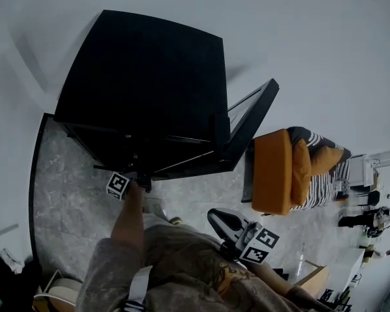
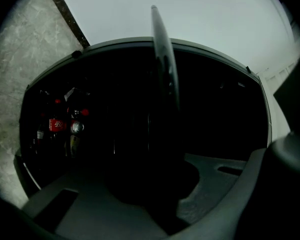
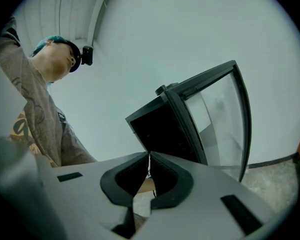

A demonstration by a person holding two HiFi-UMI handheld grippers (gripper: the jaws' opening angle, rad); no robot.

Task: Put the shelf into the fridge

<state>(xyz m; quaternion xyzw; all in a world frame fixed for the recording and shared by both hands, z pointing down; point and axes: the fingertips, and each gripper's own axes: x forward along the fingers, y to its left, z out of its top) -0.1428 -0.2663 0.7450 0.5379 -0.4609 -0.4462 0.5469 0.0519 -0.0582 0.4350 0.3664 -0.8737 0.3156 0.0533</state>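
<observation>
Left gripper (image 1: 140, 181): jaws nearly together, clamped on one edge of the shelf (image 2: 162, 59), a thin dark panel seen edge-on running straight out from the jaws.
Shelf position: at the open front of the fridge (image 1: 149, 77). How far in it is cannot be told, as the interior is too dark.
Right gripper (image 3: 149, 156): jaws closed tip to tip with nothing held. It hangs back by the person's body, well apart from the shelf.
Fridge: a black cabinet on the floor (image 1: 71, 200), with its glass door (image 1: 253, 119) swung wide to the right.
Contents: bottles and cans (image 2: 65, 126) stand low on one side inside.
Step in hand (judged): guiding the shelf onto its supports.
Risk, grip: the only hold is on one edge, so the panel could sag or twist in the jaws.
Risk, entry: the supports are unseen in the dark, so a corner may jam on a wall or miss its ledge.
Risk, contents: a dipping far edge could knock over the bottles.
Risk, door: a sideways swing could strike the glass.
</observation>
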